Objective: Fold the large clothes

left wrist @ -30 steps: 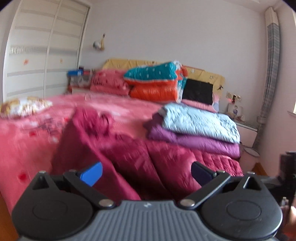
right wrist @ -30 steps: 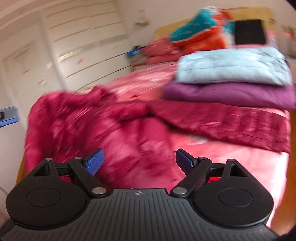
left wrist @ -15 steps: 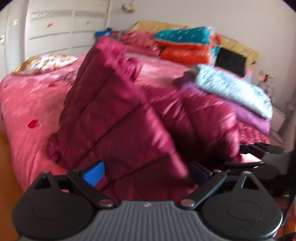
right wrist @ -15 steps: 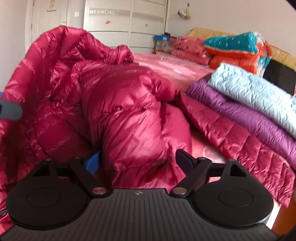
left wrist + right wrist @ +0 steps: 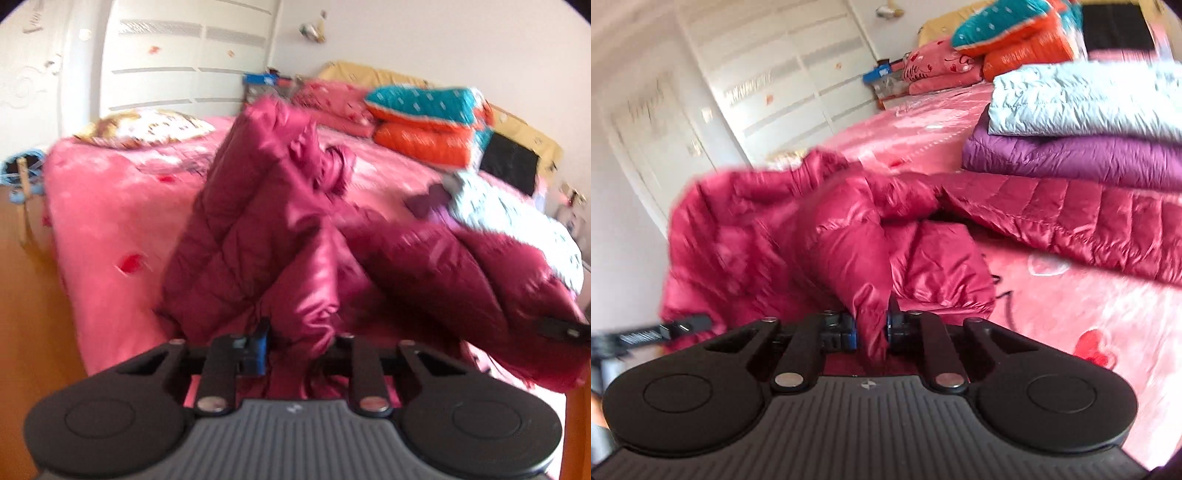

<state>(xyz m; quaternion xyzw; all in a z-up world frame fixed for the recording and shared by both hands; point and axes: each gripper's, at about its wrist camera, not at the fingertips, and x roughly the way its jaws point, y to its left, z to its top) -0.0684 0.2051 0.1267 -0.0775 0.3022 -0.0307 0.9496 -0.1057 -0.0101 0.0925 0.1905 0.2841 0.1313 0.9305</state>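
Both tools just closed: left tool (image 5: 297,341) & right tool (image 5: 871,328) each clamped on a fold of the red jacket (image 5: 849,240), bunched up on the bed (image 5: 1071,314) w/ pink cover.

Left hand-held gripper (image 5: 295,343), right hand-held gripper (image 5: 871,328): jaws just closed, clamping fabric.
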